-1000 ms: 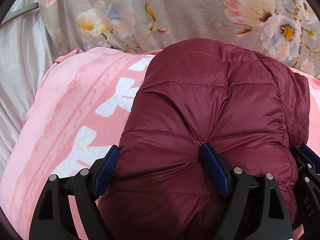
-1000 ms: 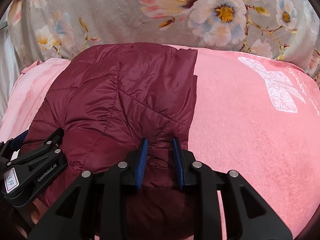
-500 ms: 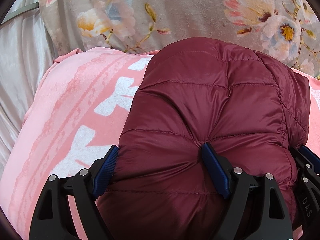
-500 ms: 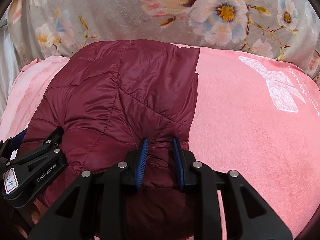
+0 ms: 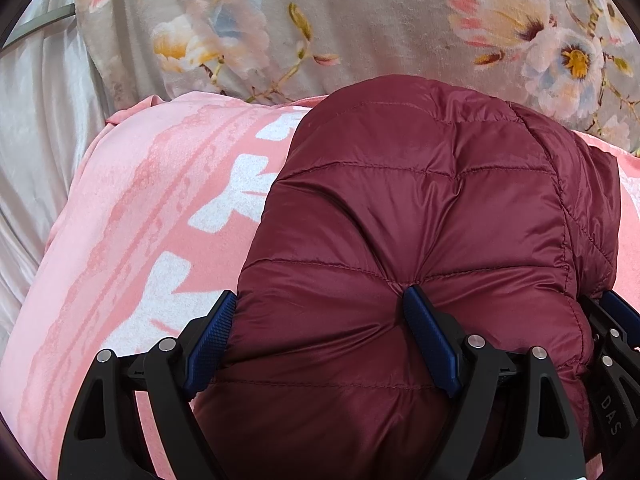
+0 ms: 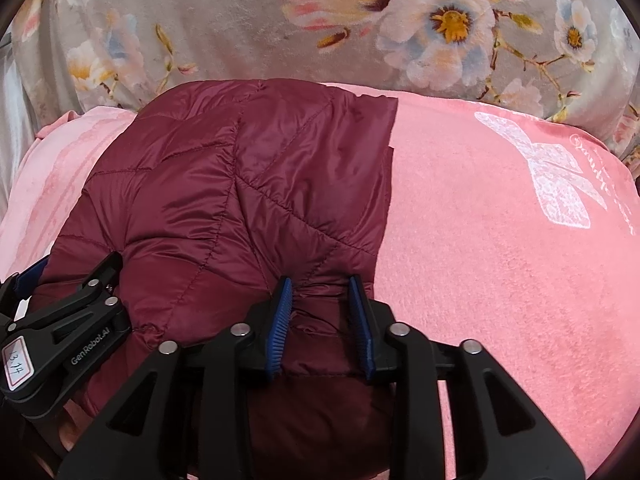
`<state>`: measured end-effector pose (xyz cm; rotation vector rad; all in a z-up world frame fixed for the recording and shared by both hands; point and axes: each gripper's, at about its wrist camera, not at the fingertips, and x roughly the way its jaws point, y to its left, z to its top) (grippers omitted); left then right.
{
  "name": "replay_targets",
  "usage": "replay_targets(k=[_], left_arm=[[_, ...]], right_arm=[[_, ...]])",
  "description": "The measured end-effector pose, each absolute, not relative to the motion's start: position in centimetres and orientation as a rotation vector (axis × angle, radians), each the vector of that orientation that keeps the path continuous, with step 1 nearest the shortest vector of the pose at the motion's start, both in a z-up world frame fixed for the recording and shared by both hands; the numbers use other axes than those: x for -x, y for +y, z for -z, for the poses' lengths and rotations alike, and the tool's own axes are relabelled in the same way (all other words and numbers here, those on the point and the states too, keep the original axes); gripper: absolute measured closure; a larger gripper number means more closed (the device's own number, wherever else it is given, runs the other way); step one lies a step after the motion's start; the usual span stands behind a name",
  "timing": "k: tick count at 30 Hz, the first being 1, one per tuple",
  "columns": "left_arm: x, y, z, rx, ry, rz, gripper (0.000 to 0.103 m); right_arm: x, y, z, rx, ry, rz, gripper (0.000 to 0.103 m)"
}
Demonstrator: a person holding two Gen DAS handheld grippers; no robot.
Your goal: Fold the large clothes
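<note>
A maroon quilted puffer jacket (image 5: 420, 208) lies folded into a thick bundle on a pink blanket (image 5: 160, 220). My left gripper (image 5: 320, 294) stands wide open over the jacket's near left part. Its left pad is at the bundle's edge and its right pad dents the padding. In the right wrist view the jacket (image 6: 240, 184) fills the left half. My right gripper (image 6: 320, 280) is at its near right corner. Its jaws are opening, and a bunched fold of the jacket still sits between the pads. The left gripper's fingers (image 6: 100, 276) show at the lower left.
The pink blanket (image 6: 480, 260) carries a white bow print (image 6: 560, 184) at the right. A grey floral cover (image 5: 360, 28) rises behind the jacket. Pale satin cloth (image 5: 40, 140) hangs at the far left.
The right gripper's pads have moved apart around the fold they pinched. The jacket's far edge has settled a little. The left gripper has not moved.
</note>
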<state>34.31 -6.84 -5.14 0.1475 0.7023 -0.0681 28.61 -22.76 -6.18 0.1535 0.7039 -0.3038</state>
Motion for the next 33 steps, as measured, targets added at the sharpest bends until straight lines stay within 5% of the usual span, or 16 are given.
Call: replay_targets(k=[6,21,33], left_arm=[[-31.8,-5.2,3.9,-0.15,0.696,0.087,0.019],[-16.2,-0.4,5.3,-0.196,0.719,0.113,0.017],[-12.4,-0.6,6.3,-0.233,0.682,0.082,0.017]], right_arm=[[-23.4,-22.7,4.4,-0.135,0.629,0.331,0.036],[-7.1,-16.1,6.0,-0.091,0.615,0.27,0.019],[-4.6,-14.7,6.6,-0.106,0.625,0.249,0.012]])
